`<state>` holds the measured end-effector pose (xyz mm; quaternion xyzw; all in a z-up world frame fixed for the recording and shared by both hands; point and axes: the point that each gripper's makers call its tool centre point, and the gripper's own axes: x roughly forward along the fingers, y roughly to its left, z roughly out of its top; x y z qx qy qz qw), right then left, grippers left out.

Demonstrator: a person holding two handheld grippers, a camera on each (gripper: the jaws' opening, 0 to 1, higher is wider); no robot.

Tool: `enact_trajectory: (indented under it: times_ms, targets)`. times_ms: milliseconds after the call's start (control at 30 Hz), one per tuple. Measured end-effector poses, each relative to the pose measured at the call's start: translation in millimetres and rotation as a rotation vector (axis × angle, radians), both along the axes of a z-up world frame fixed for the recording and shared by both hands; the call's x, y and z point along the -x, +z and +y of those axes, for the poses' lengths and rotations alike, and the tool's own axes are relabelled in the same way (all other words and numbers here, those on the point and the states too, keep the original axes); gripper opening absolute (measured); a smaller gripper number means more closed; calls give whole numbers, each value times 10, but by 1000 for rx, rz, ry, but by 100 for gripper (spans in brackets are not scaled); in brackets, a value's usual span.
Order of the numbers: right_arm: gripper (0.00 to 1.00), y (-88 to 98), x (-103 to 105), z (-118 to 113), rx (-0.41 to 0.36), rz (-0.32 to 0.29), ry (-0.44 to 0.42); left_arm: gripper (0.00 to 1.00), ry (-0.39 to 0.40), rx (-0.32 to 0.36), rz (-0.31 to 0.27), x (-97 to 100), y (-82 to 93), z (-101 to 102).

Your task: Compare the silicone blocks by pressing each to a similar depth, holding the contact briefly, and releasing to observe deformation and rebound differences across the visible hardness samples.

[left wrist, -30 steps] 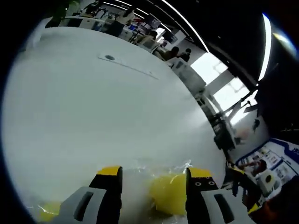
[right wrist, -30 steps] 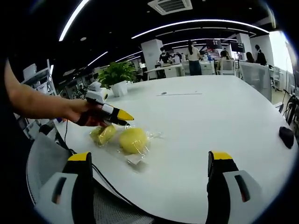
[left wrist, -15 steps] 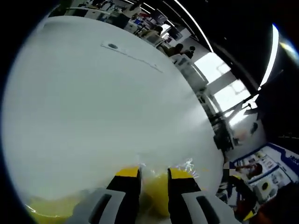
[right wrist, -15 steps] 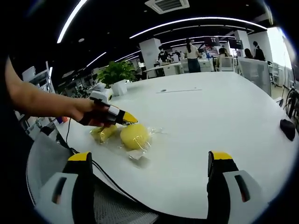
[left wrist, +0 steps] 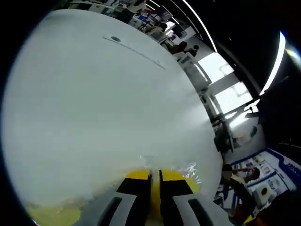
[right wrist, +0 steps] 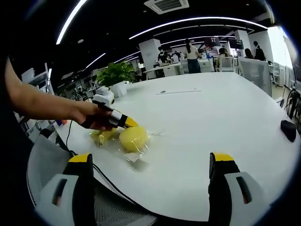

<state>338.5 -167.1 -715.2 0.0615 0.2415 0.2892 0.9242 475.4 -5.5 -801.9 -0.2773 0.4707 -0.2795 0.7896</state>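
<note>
Left gripper view looks down along the left gripper [left wrist: 155,181] at the white table [left wrist: 94,103]. Its two yellow-tipped jaws are almost together, with just a thin gap. They press on the round yellow block [left wrist: 183,181], which peeks out on both sides of the tips. I cannot tell if they pinch any of it. Crinkly clear wrap [left wrist: 190,168] shines around the block. A second yellow block [left wrist: 54,214] lies near the round one, toward the table's edge.

Right gripper view shows the right gripper [right wrist: 150,179] held above the near edge of the table [right wrist: 211,122]. Its jaws are wide apart and hold nothing. Farther along the table, a hand [right wrist: 91,117] holds the left gripper [right wrist: 128,123], and its tip touches the round yellow block [right wrist: 133,138]. The second yellow block [right wrist: 104,136] sits just beside the round one, under the hand. A green plant [right wrist: 117,73] in a white pot stands at the far side of the table. A small dark thing [right wrist: 288,130] lies well apart from the blocks.
</note>
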Motion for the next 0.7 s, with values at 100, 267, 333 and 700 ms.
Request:
enact_trajectory:
  times_ms: [100,267,333,700]
  targets:
    - [96,15,-11,-19,-2,-4,-7,4,-17,-4,-20,22,17,-9]
    - [96,52,-43,-43,9,-27,-12,4,10,38,11,47,27,-6]
    - [96,94,-62,-62,2,-38,-15,4,6,33,3,45,40,-14]
    - [96,28,-45,-94,-19,-9,-33,1,2,61,15,103,62,-1]
